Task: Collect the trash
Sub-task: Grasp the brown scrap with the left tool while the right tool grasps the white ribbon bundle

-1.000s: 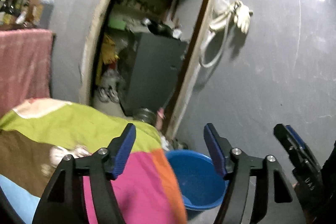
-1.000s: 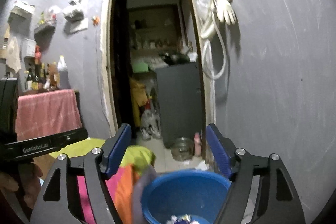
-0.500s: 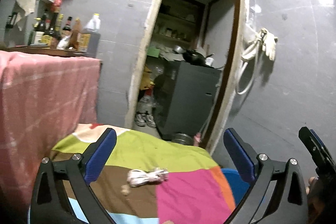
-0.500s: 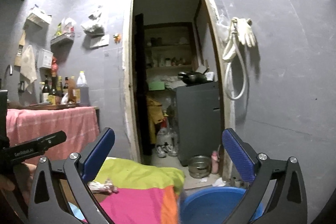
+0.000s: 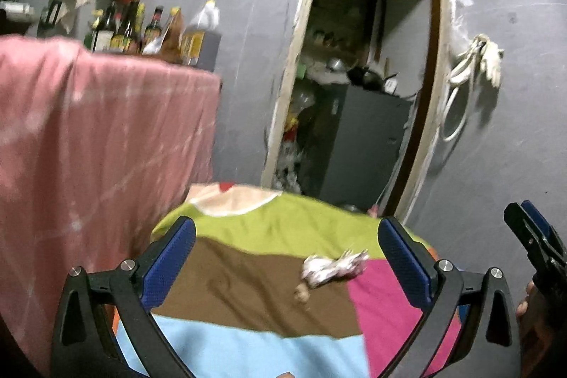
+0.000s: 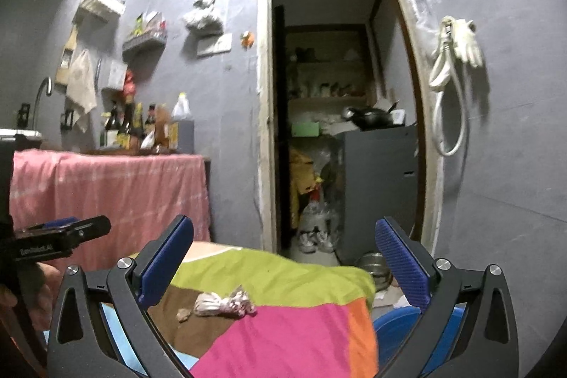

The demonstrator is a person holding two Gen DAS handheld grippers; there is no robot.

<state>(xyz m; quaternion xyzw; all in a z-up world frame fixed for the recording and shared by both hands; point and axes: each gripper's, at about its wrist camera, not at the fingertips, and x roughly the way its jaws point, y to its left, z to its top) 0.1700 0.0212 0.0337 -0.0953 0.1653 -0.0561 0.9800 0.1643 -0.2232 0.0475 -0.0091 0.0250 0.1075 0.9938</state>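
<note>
Left wrist view: left gripper (image 5: pixel 283 254) hovering with fingers (image 5: pixel 170 263) spread wide after just opening, gripping nothing, crumpled white wrapper (image 5: pixel 333 268) lying between them on the brown patch of the patchwork-covered bench (image 5: pixel 248 353), a small brown scrap (image 5: pixel 302 296) just beside it. Right wrist view: right gripper (image 6: pixel 285 263) likewise gaping after just opening, holding nothing, wrapper (image 6: pixel 224 305) resting on the bench (image 6: pixel 294 339), blue basin (image 6: pixel 395 325) sitting low past its orange edge.

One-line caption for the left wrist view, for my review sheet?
Open left tongs face a crumpled white wrapper on the colour-block cloth; nothing held.
</note>
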